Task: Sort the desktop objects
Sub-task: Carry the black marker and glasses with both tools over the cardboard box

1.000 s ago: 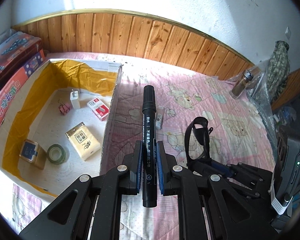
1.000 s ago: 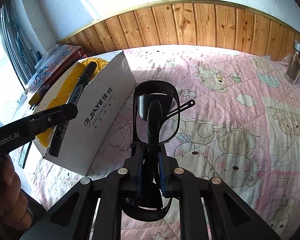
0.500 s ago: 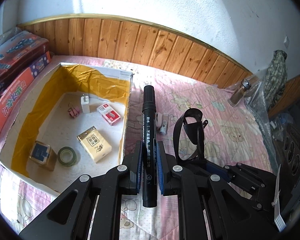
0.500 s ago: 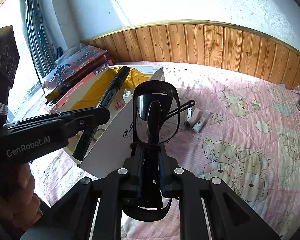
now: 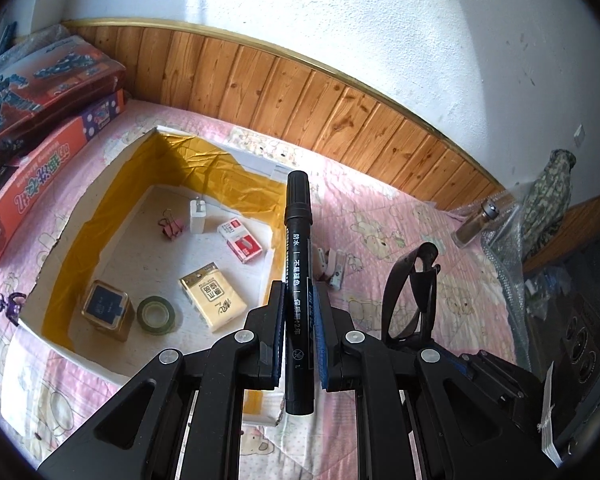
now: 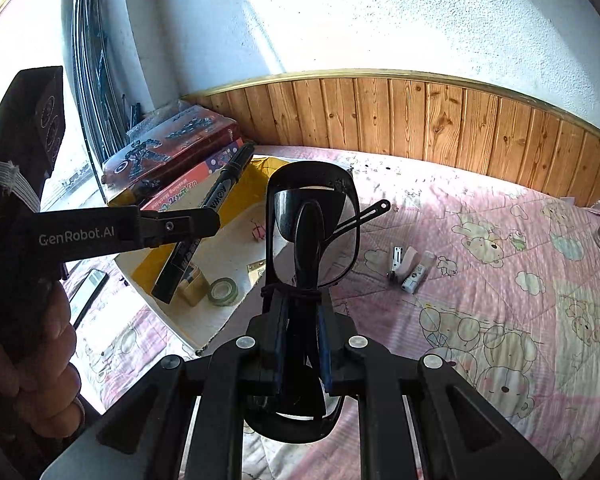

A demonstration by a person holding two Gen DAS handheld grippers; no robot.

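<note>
**Marker and glasses heading for the box**

Left wrist view: the left hand-held gripper (image 5: pixel 298 340) is clamping a black marker (image 5: pixel 298 264) above the box (image 5: pixel 112 364), which is already holding tape, tissues and a clip.

Right wrist view: the right hand-held gripper (image 6: pixel 300 344) is clamping folded glasses (image 6: pixel 312 236). Only here is a hand (image 6: pixel 40 364) showing; a stapler (image 6: pixel 408 266) is lying unsorted on the bed (image 6: pixel 500 300).

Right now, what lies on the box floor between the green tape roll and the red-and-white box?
A yellow tissue pack lies between the green tape roll and the red-and-white box, apart from both; the left wrist view shows it.
</note>
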